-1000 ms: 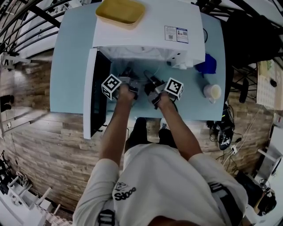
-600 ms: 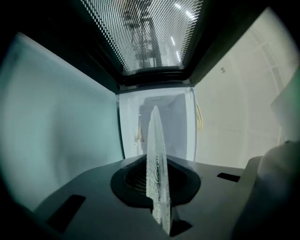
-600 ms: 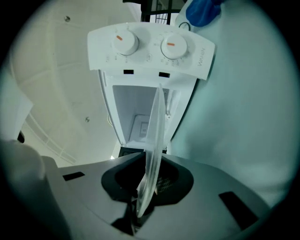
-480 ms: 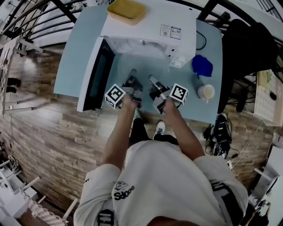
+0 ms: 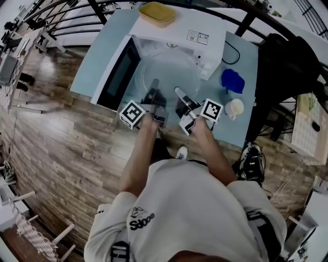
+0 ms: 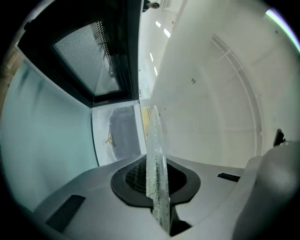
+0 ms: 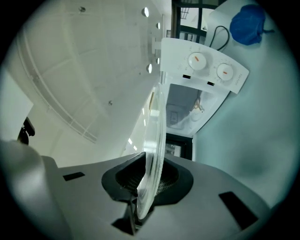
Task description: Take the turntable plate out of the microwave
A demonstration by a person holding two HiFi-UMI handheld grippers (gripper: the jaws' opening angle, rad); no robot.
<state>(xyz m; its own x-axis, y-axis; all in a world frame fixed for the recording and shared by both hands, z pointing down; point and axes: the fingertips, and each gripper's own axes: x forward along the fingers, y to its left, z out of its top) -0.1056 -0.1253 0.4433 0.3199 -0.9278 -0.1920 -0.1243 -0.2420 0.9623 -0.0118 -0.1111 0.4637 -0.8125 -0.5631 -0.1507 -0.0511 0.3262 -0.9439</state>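
Note:
The clear glass turntable plate [image 5: 166,74] hangs in the air in front of the white microwave [image 5: 205,30], outside its cavity, roughly level. My left gripper [image 5: 154,89] is shut on the plate's near rim at the left, and my right gripper [image 5: 179,94] is shut on the near rim at the right. In the left gripper view the rim [image 6: 153,154] stands on edge between the dark pads [image 6: 133,180] of that gripper [image 6: 157,187]. The right gripper view shows the same rim [image 7: 153,140] pinched in that gripper [image 7: 147,185].
The microwave door [image 5: 119,77] stands open to the left. A yellow tray [image 5: 156,13] lies on top of the oven. On the pale blue table [image 5: 97,61], a blue cloth-like thing [image 5: 233,81] and a white cup [image 5: 234,108] sit to the right. Wooden floor lies below.
Both grippers have risen and drawn back toward the person with the plate, which has come out of the microwave's mouth and now shows whole in front of it.

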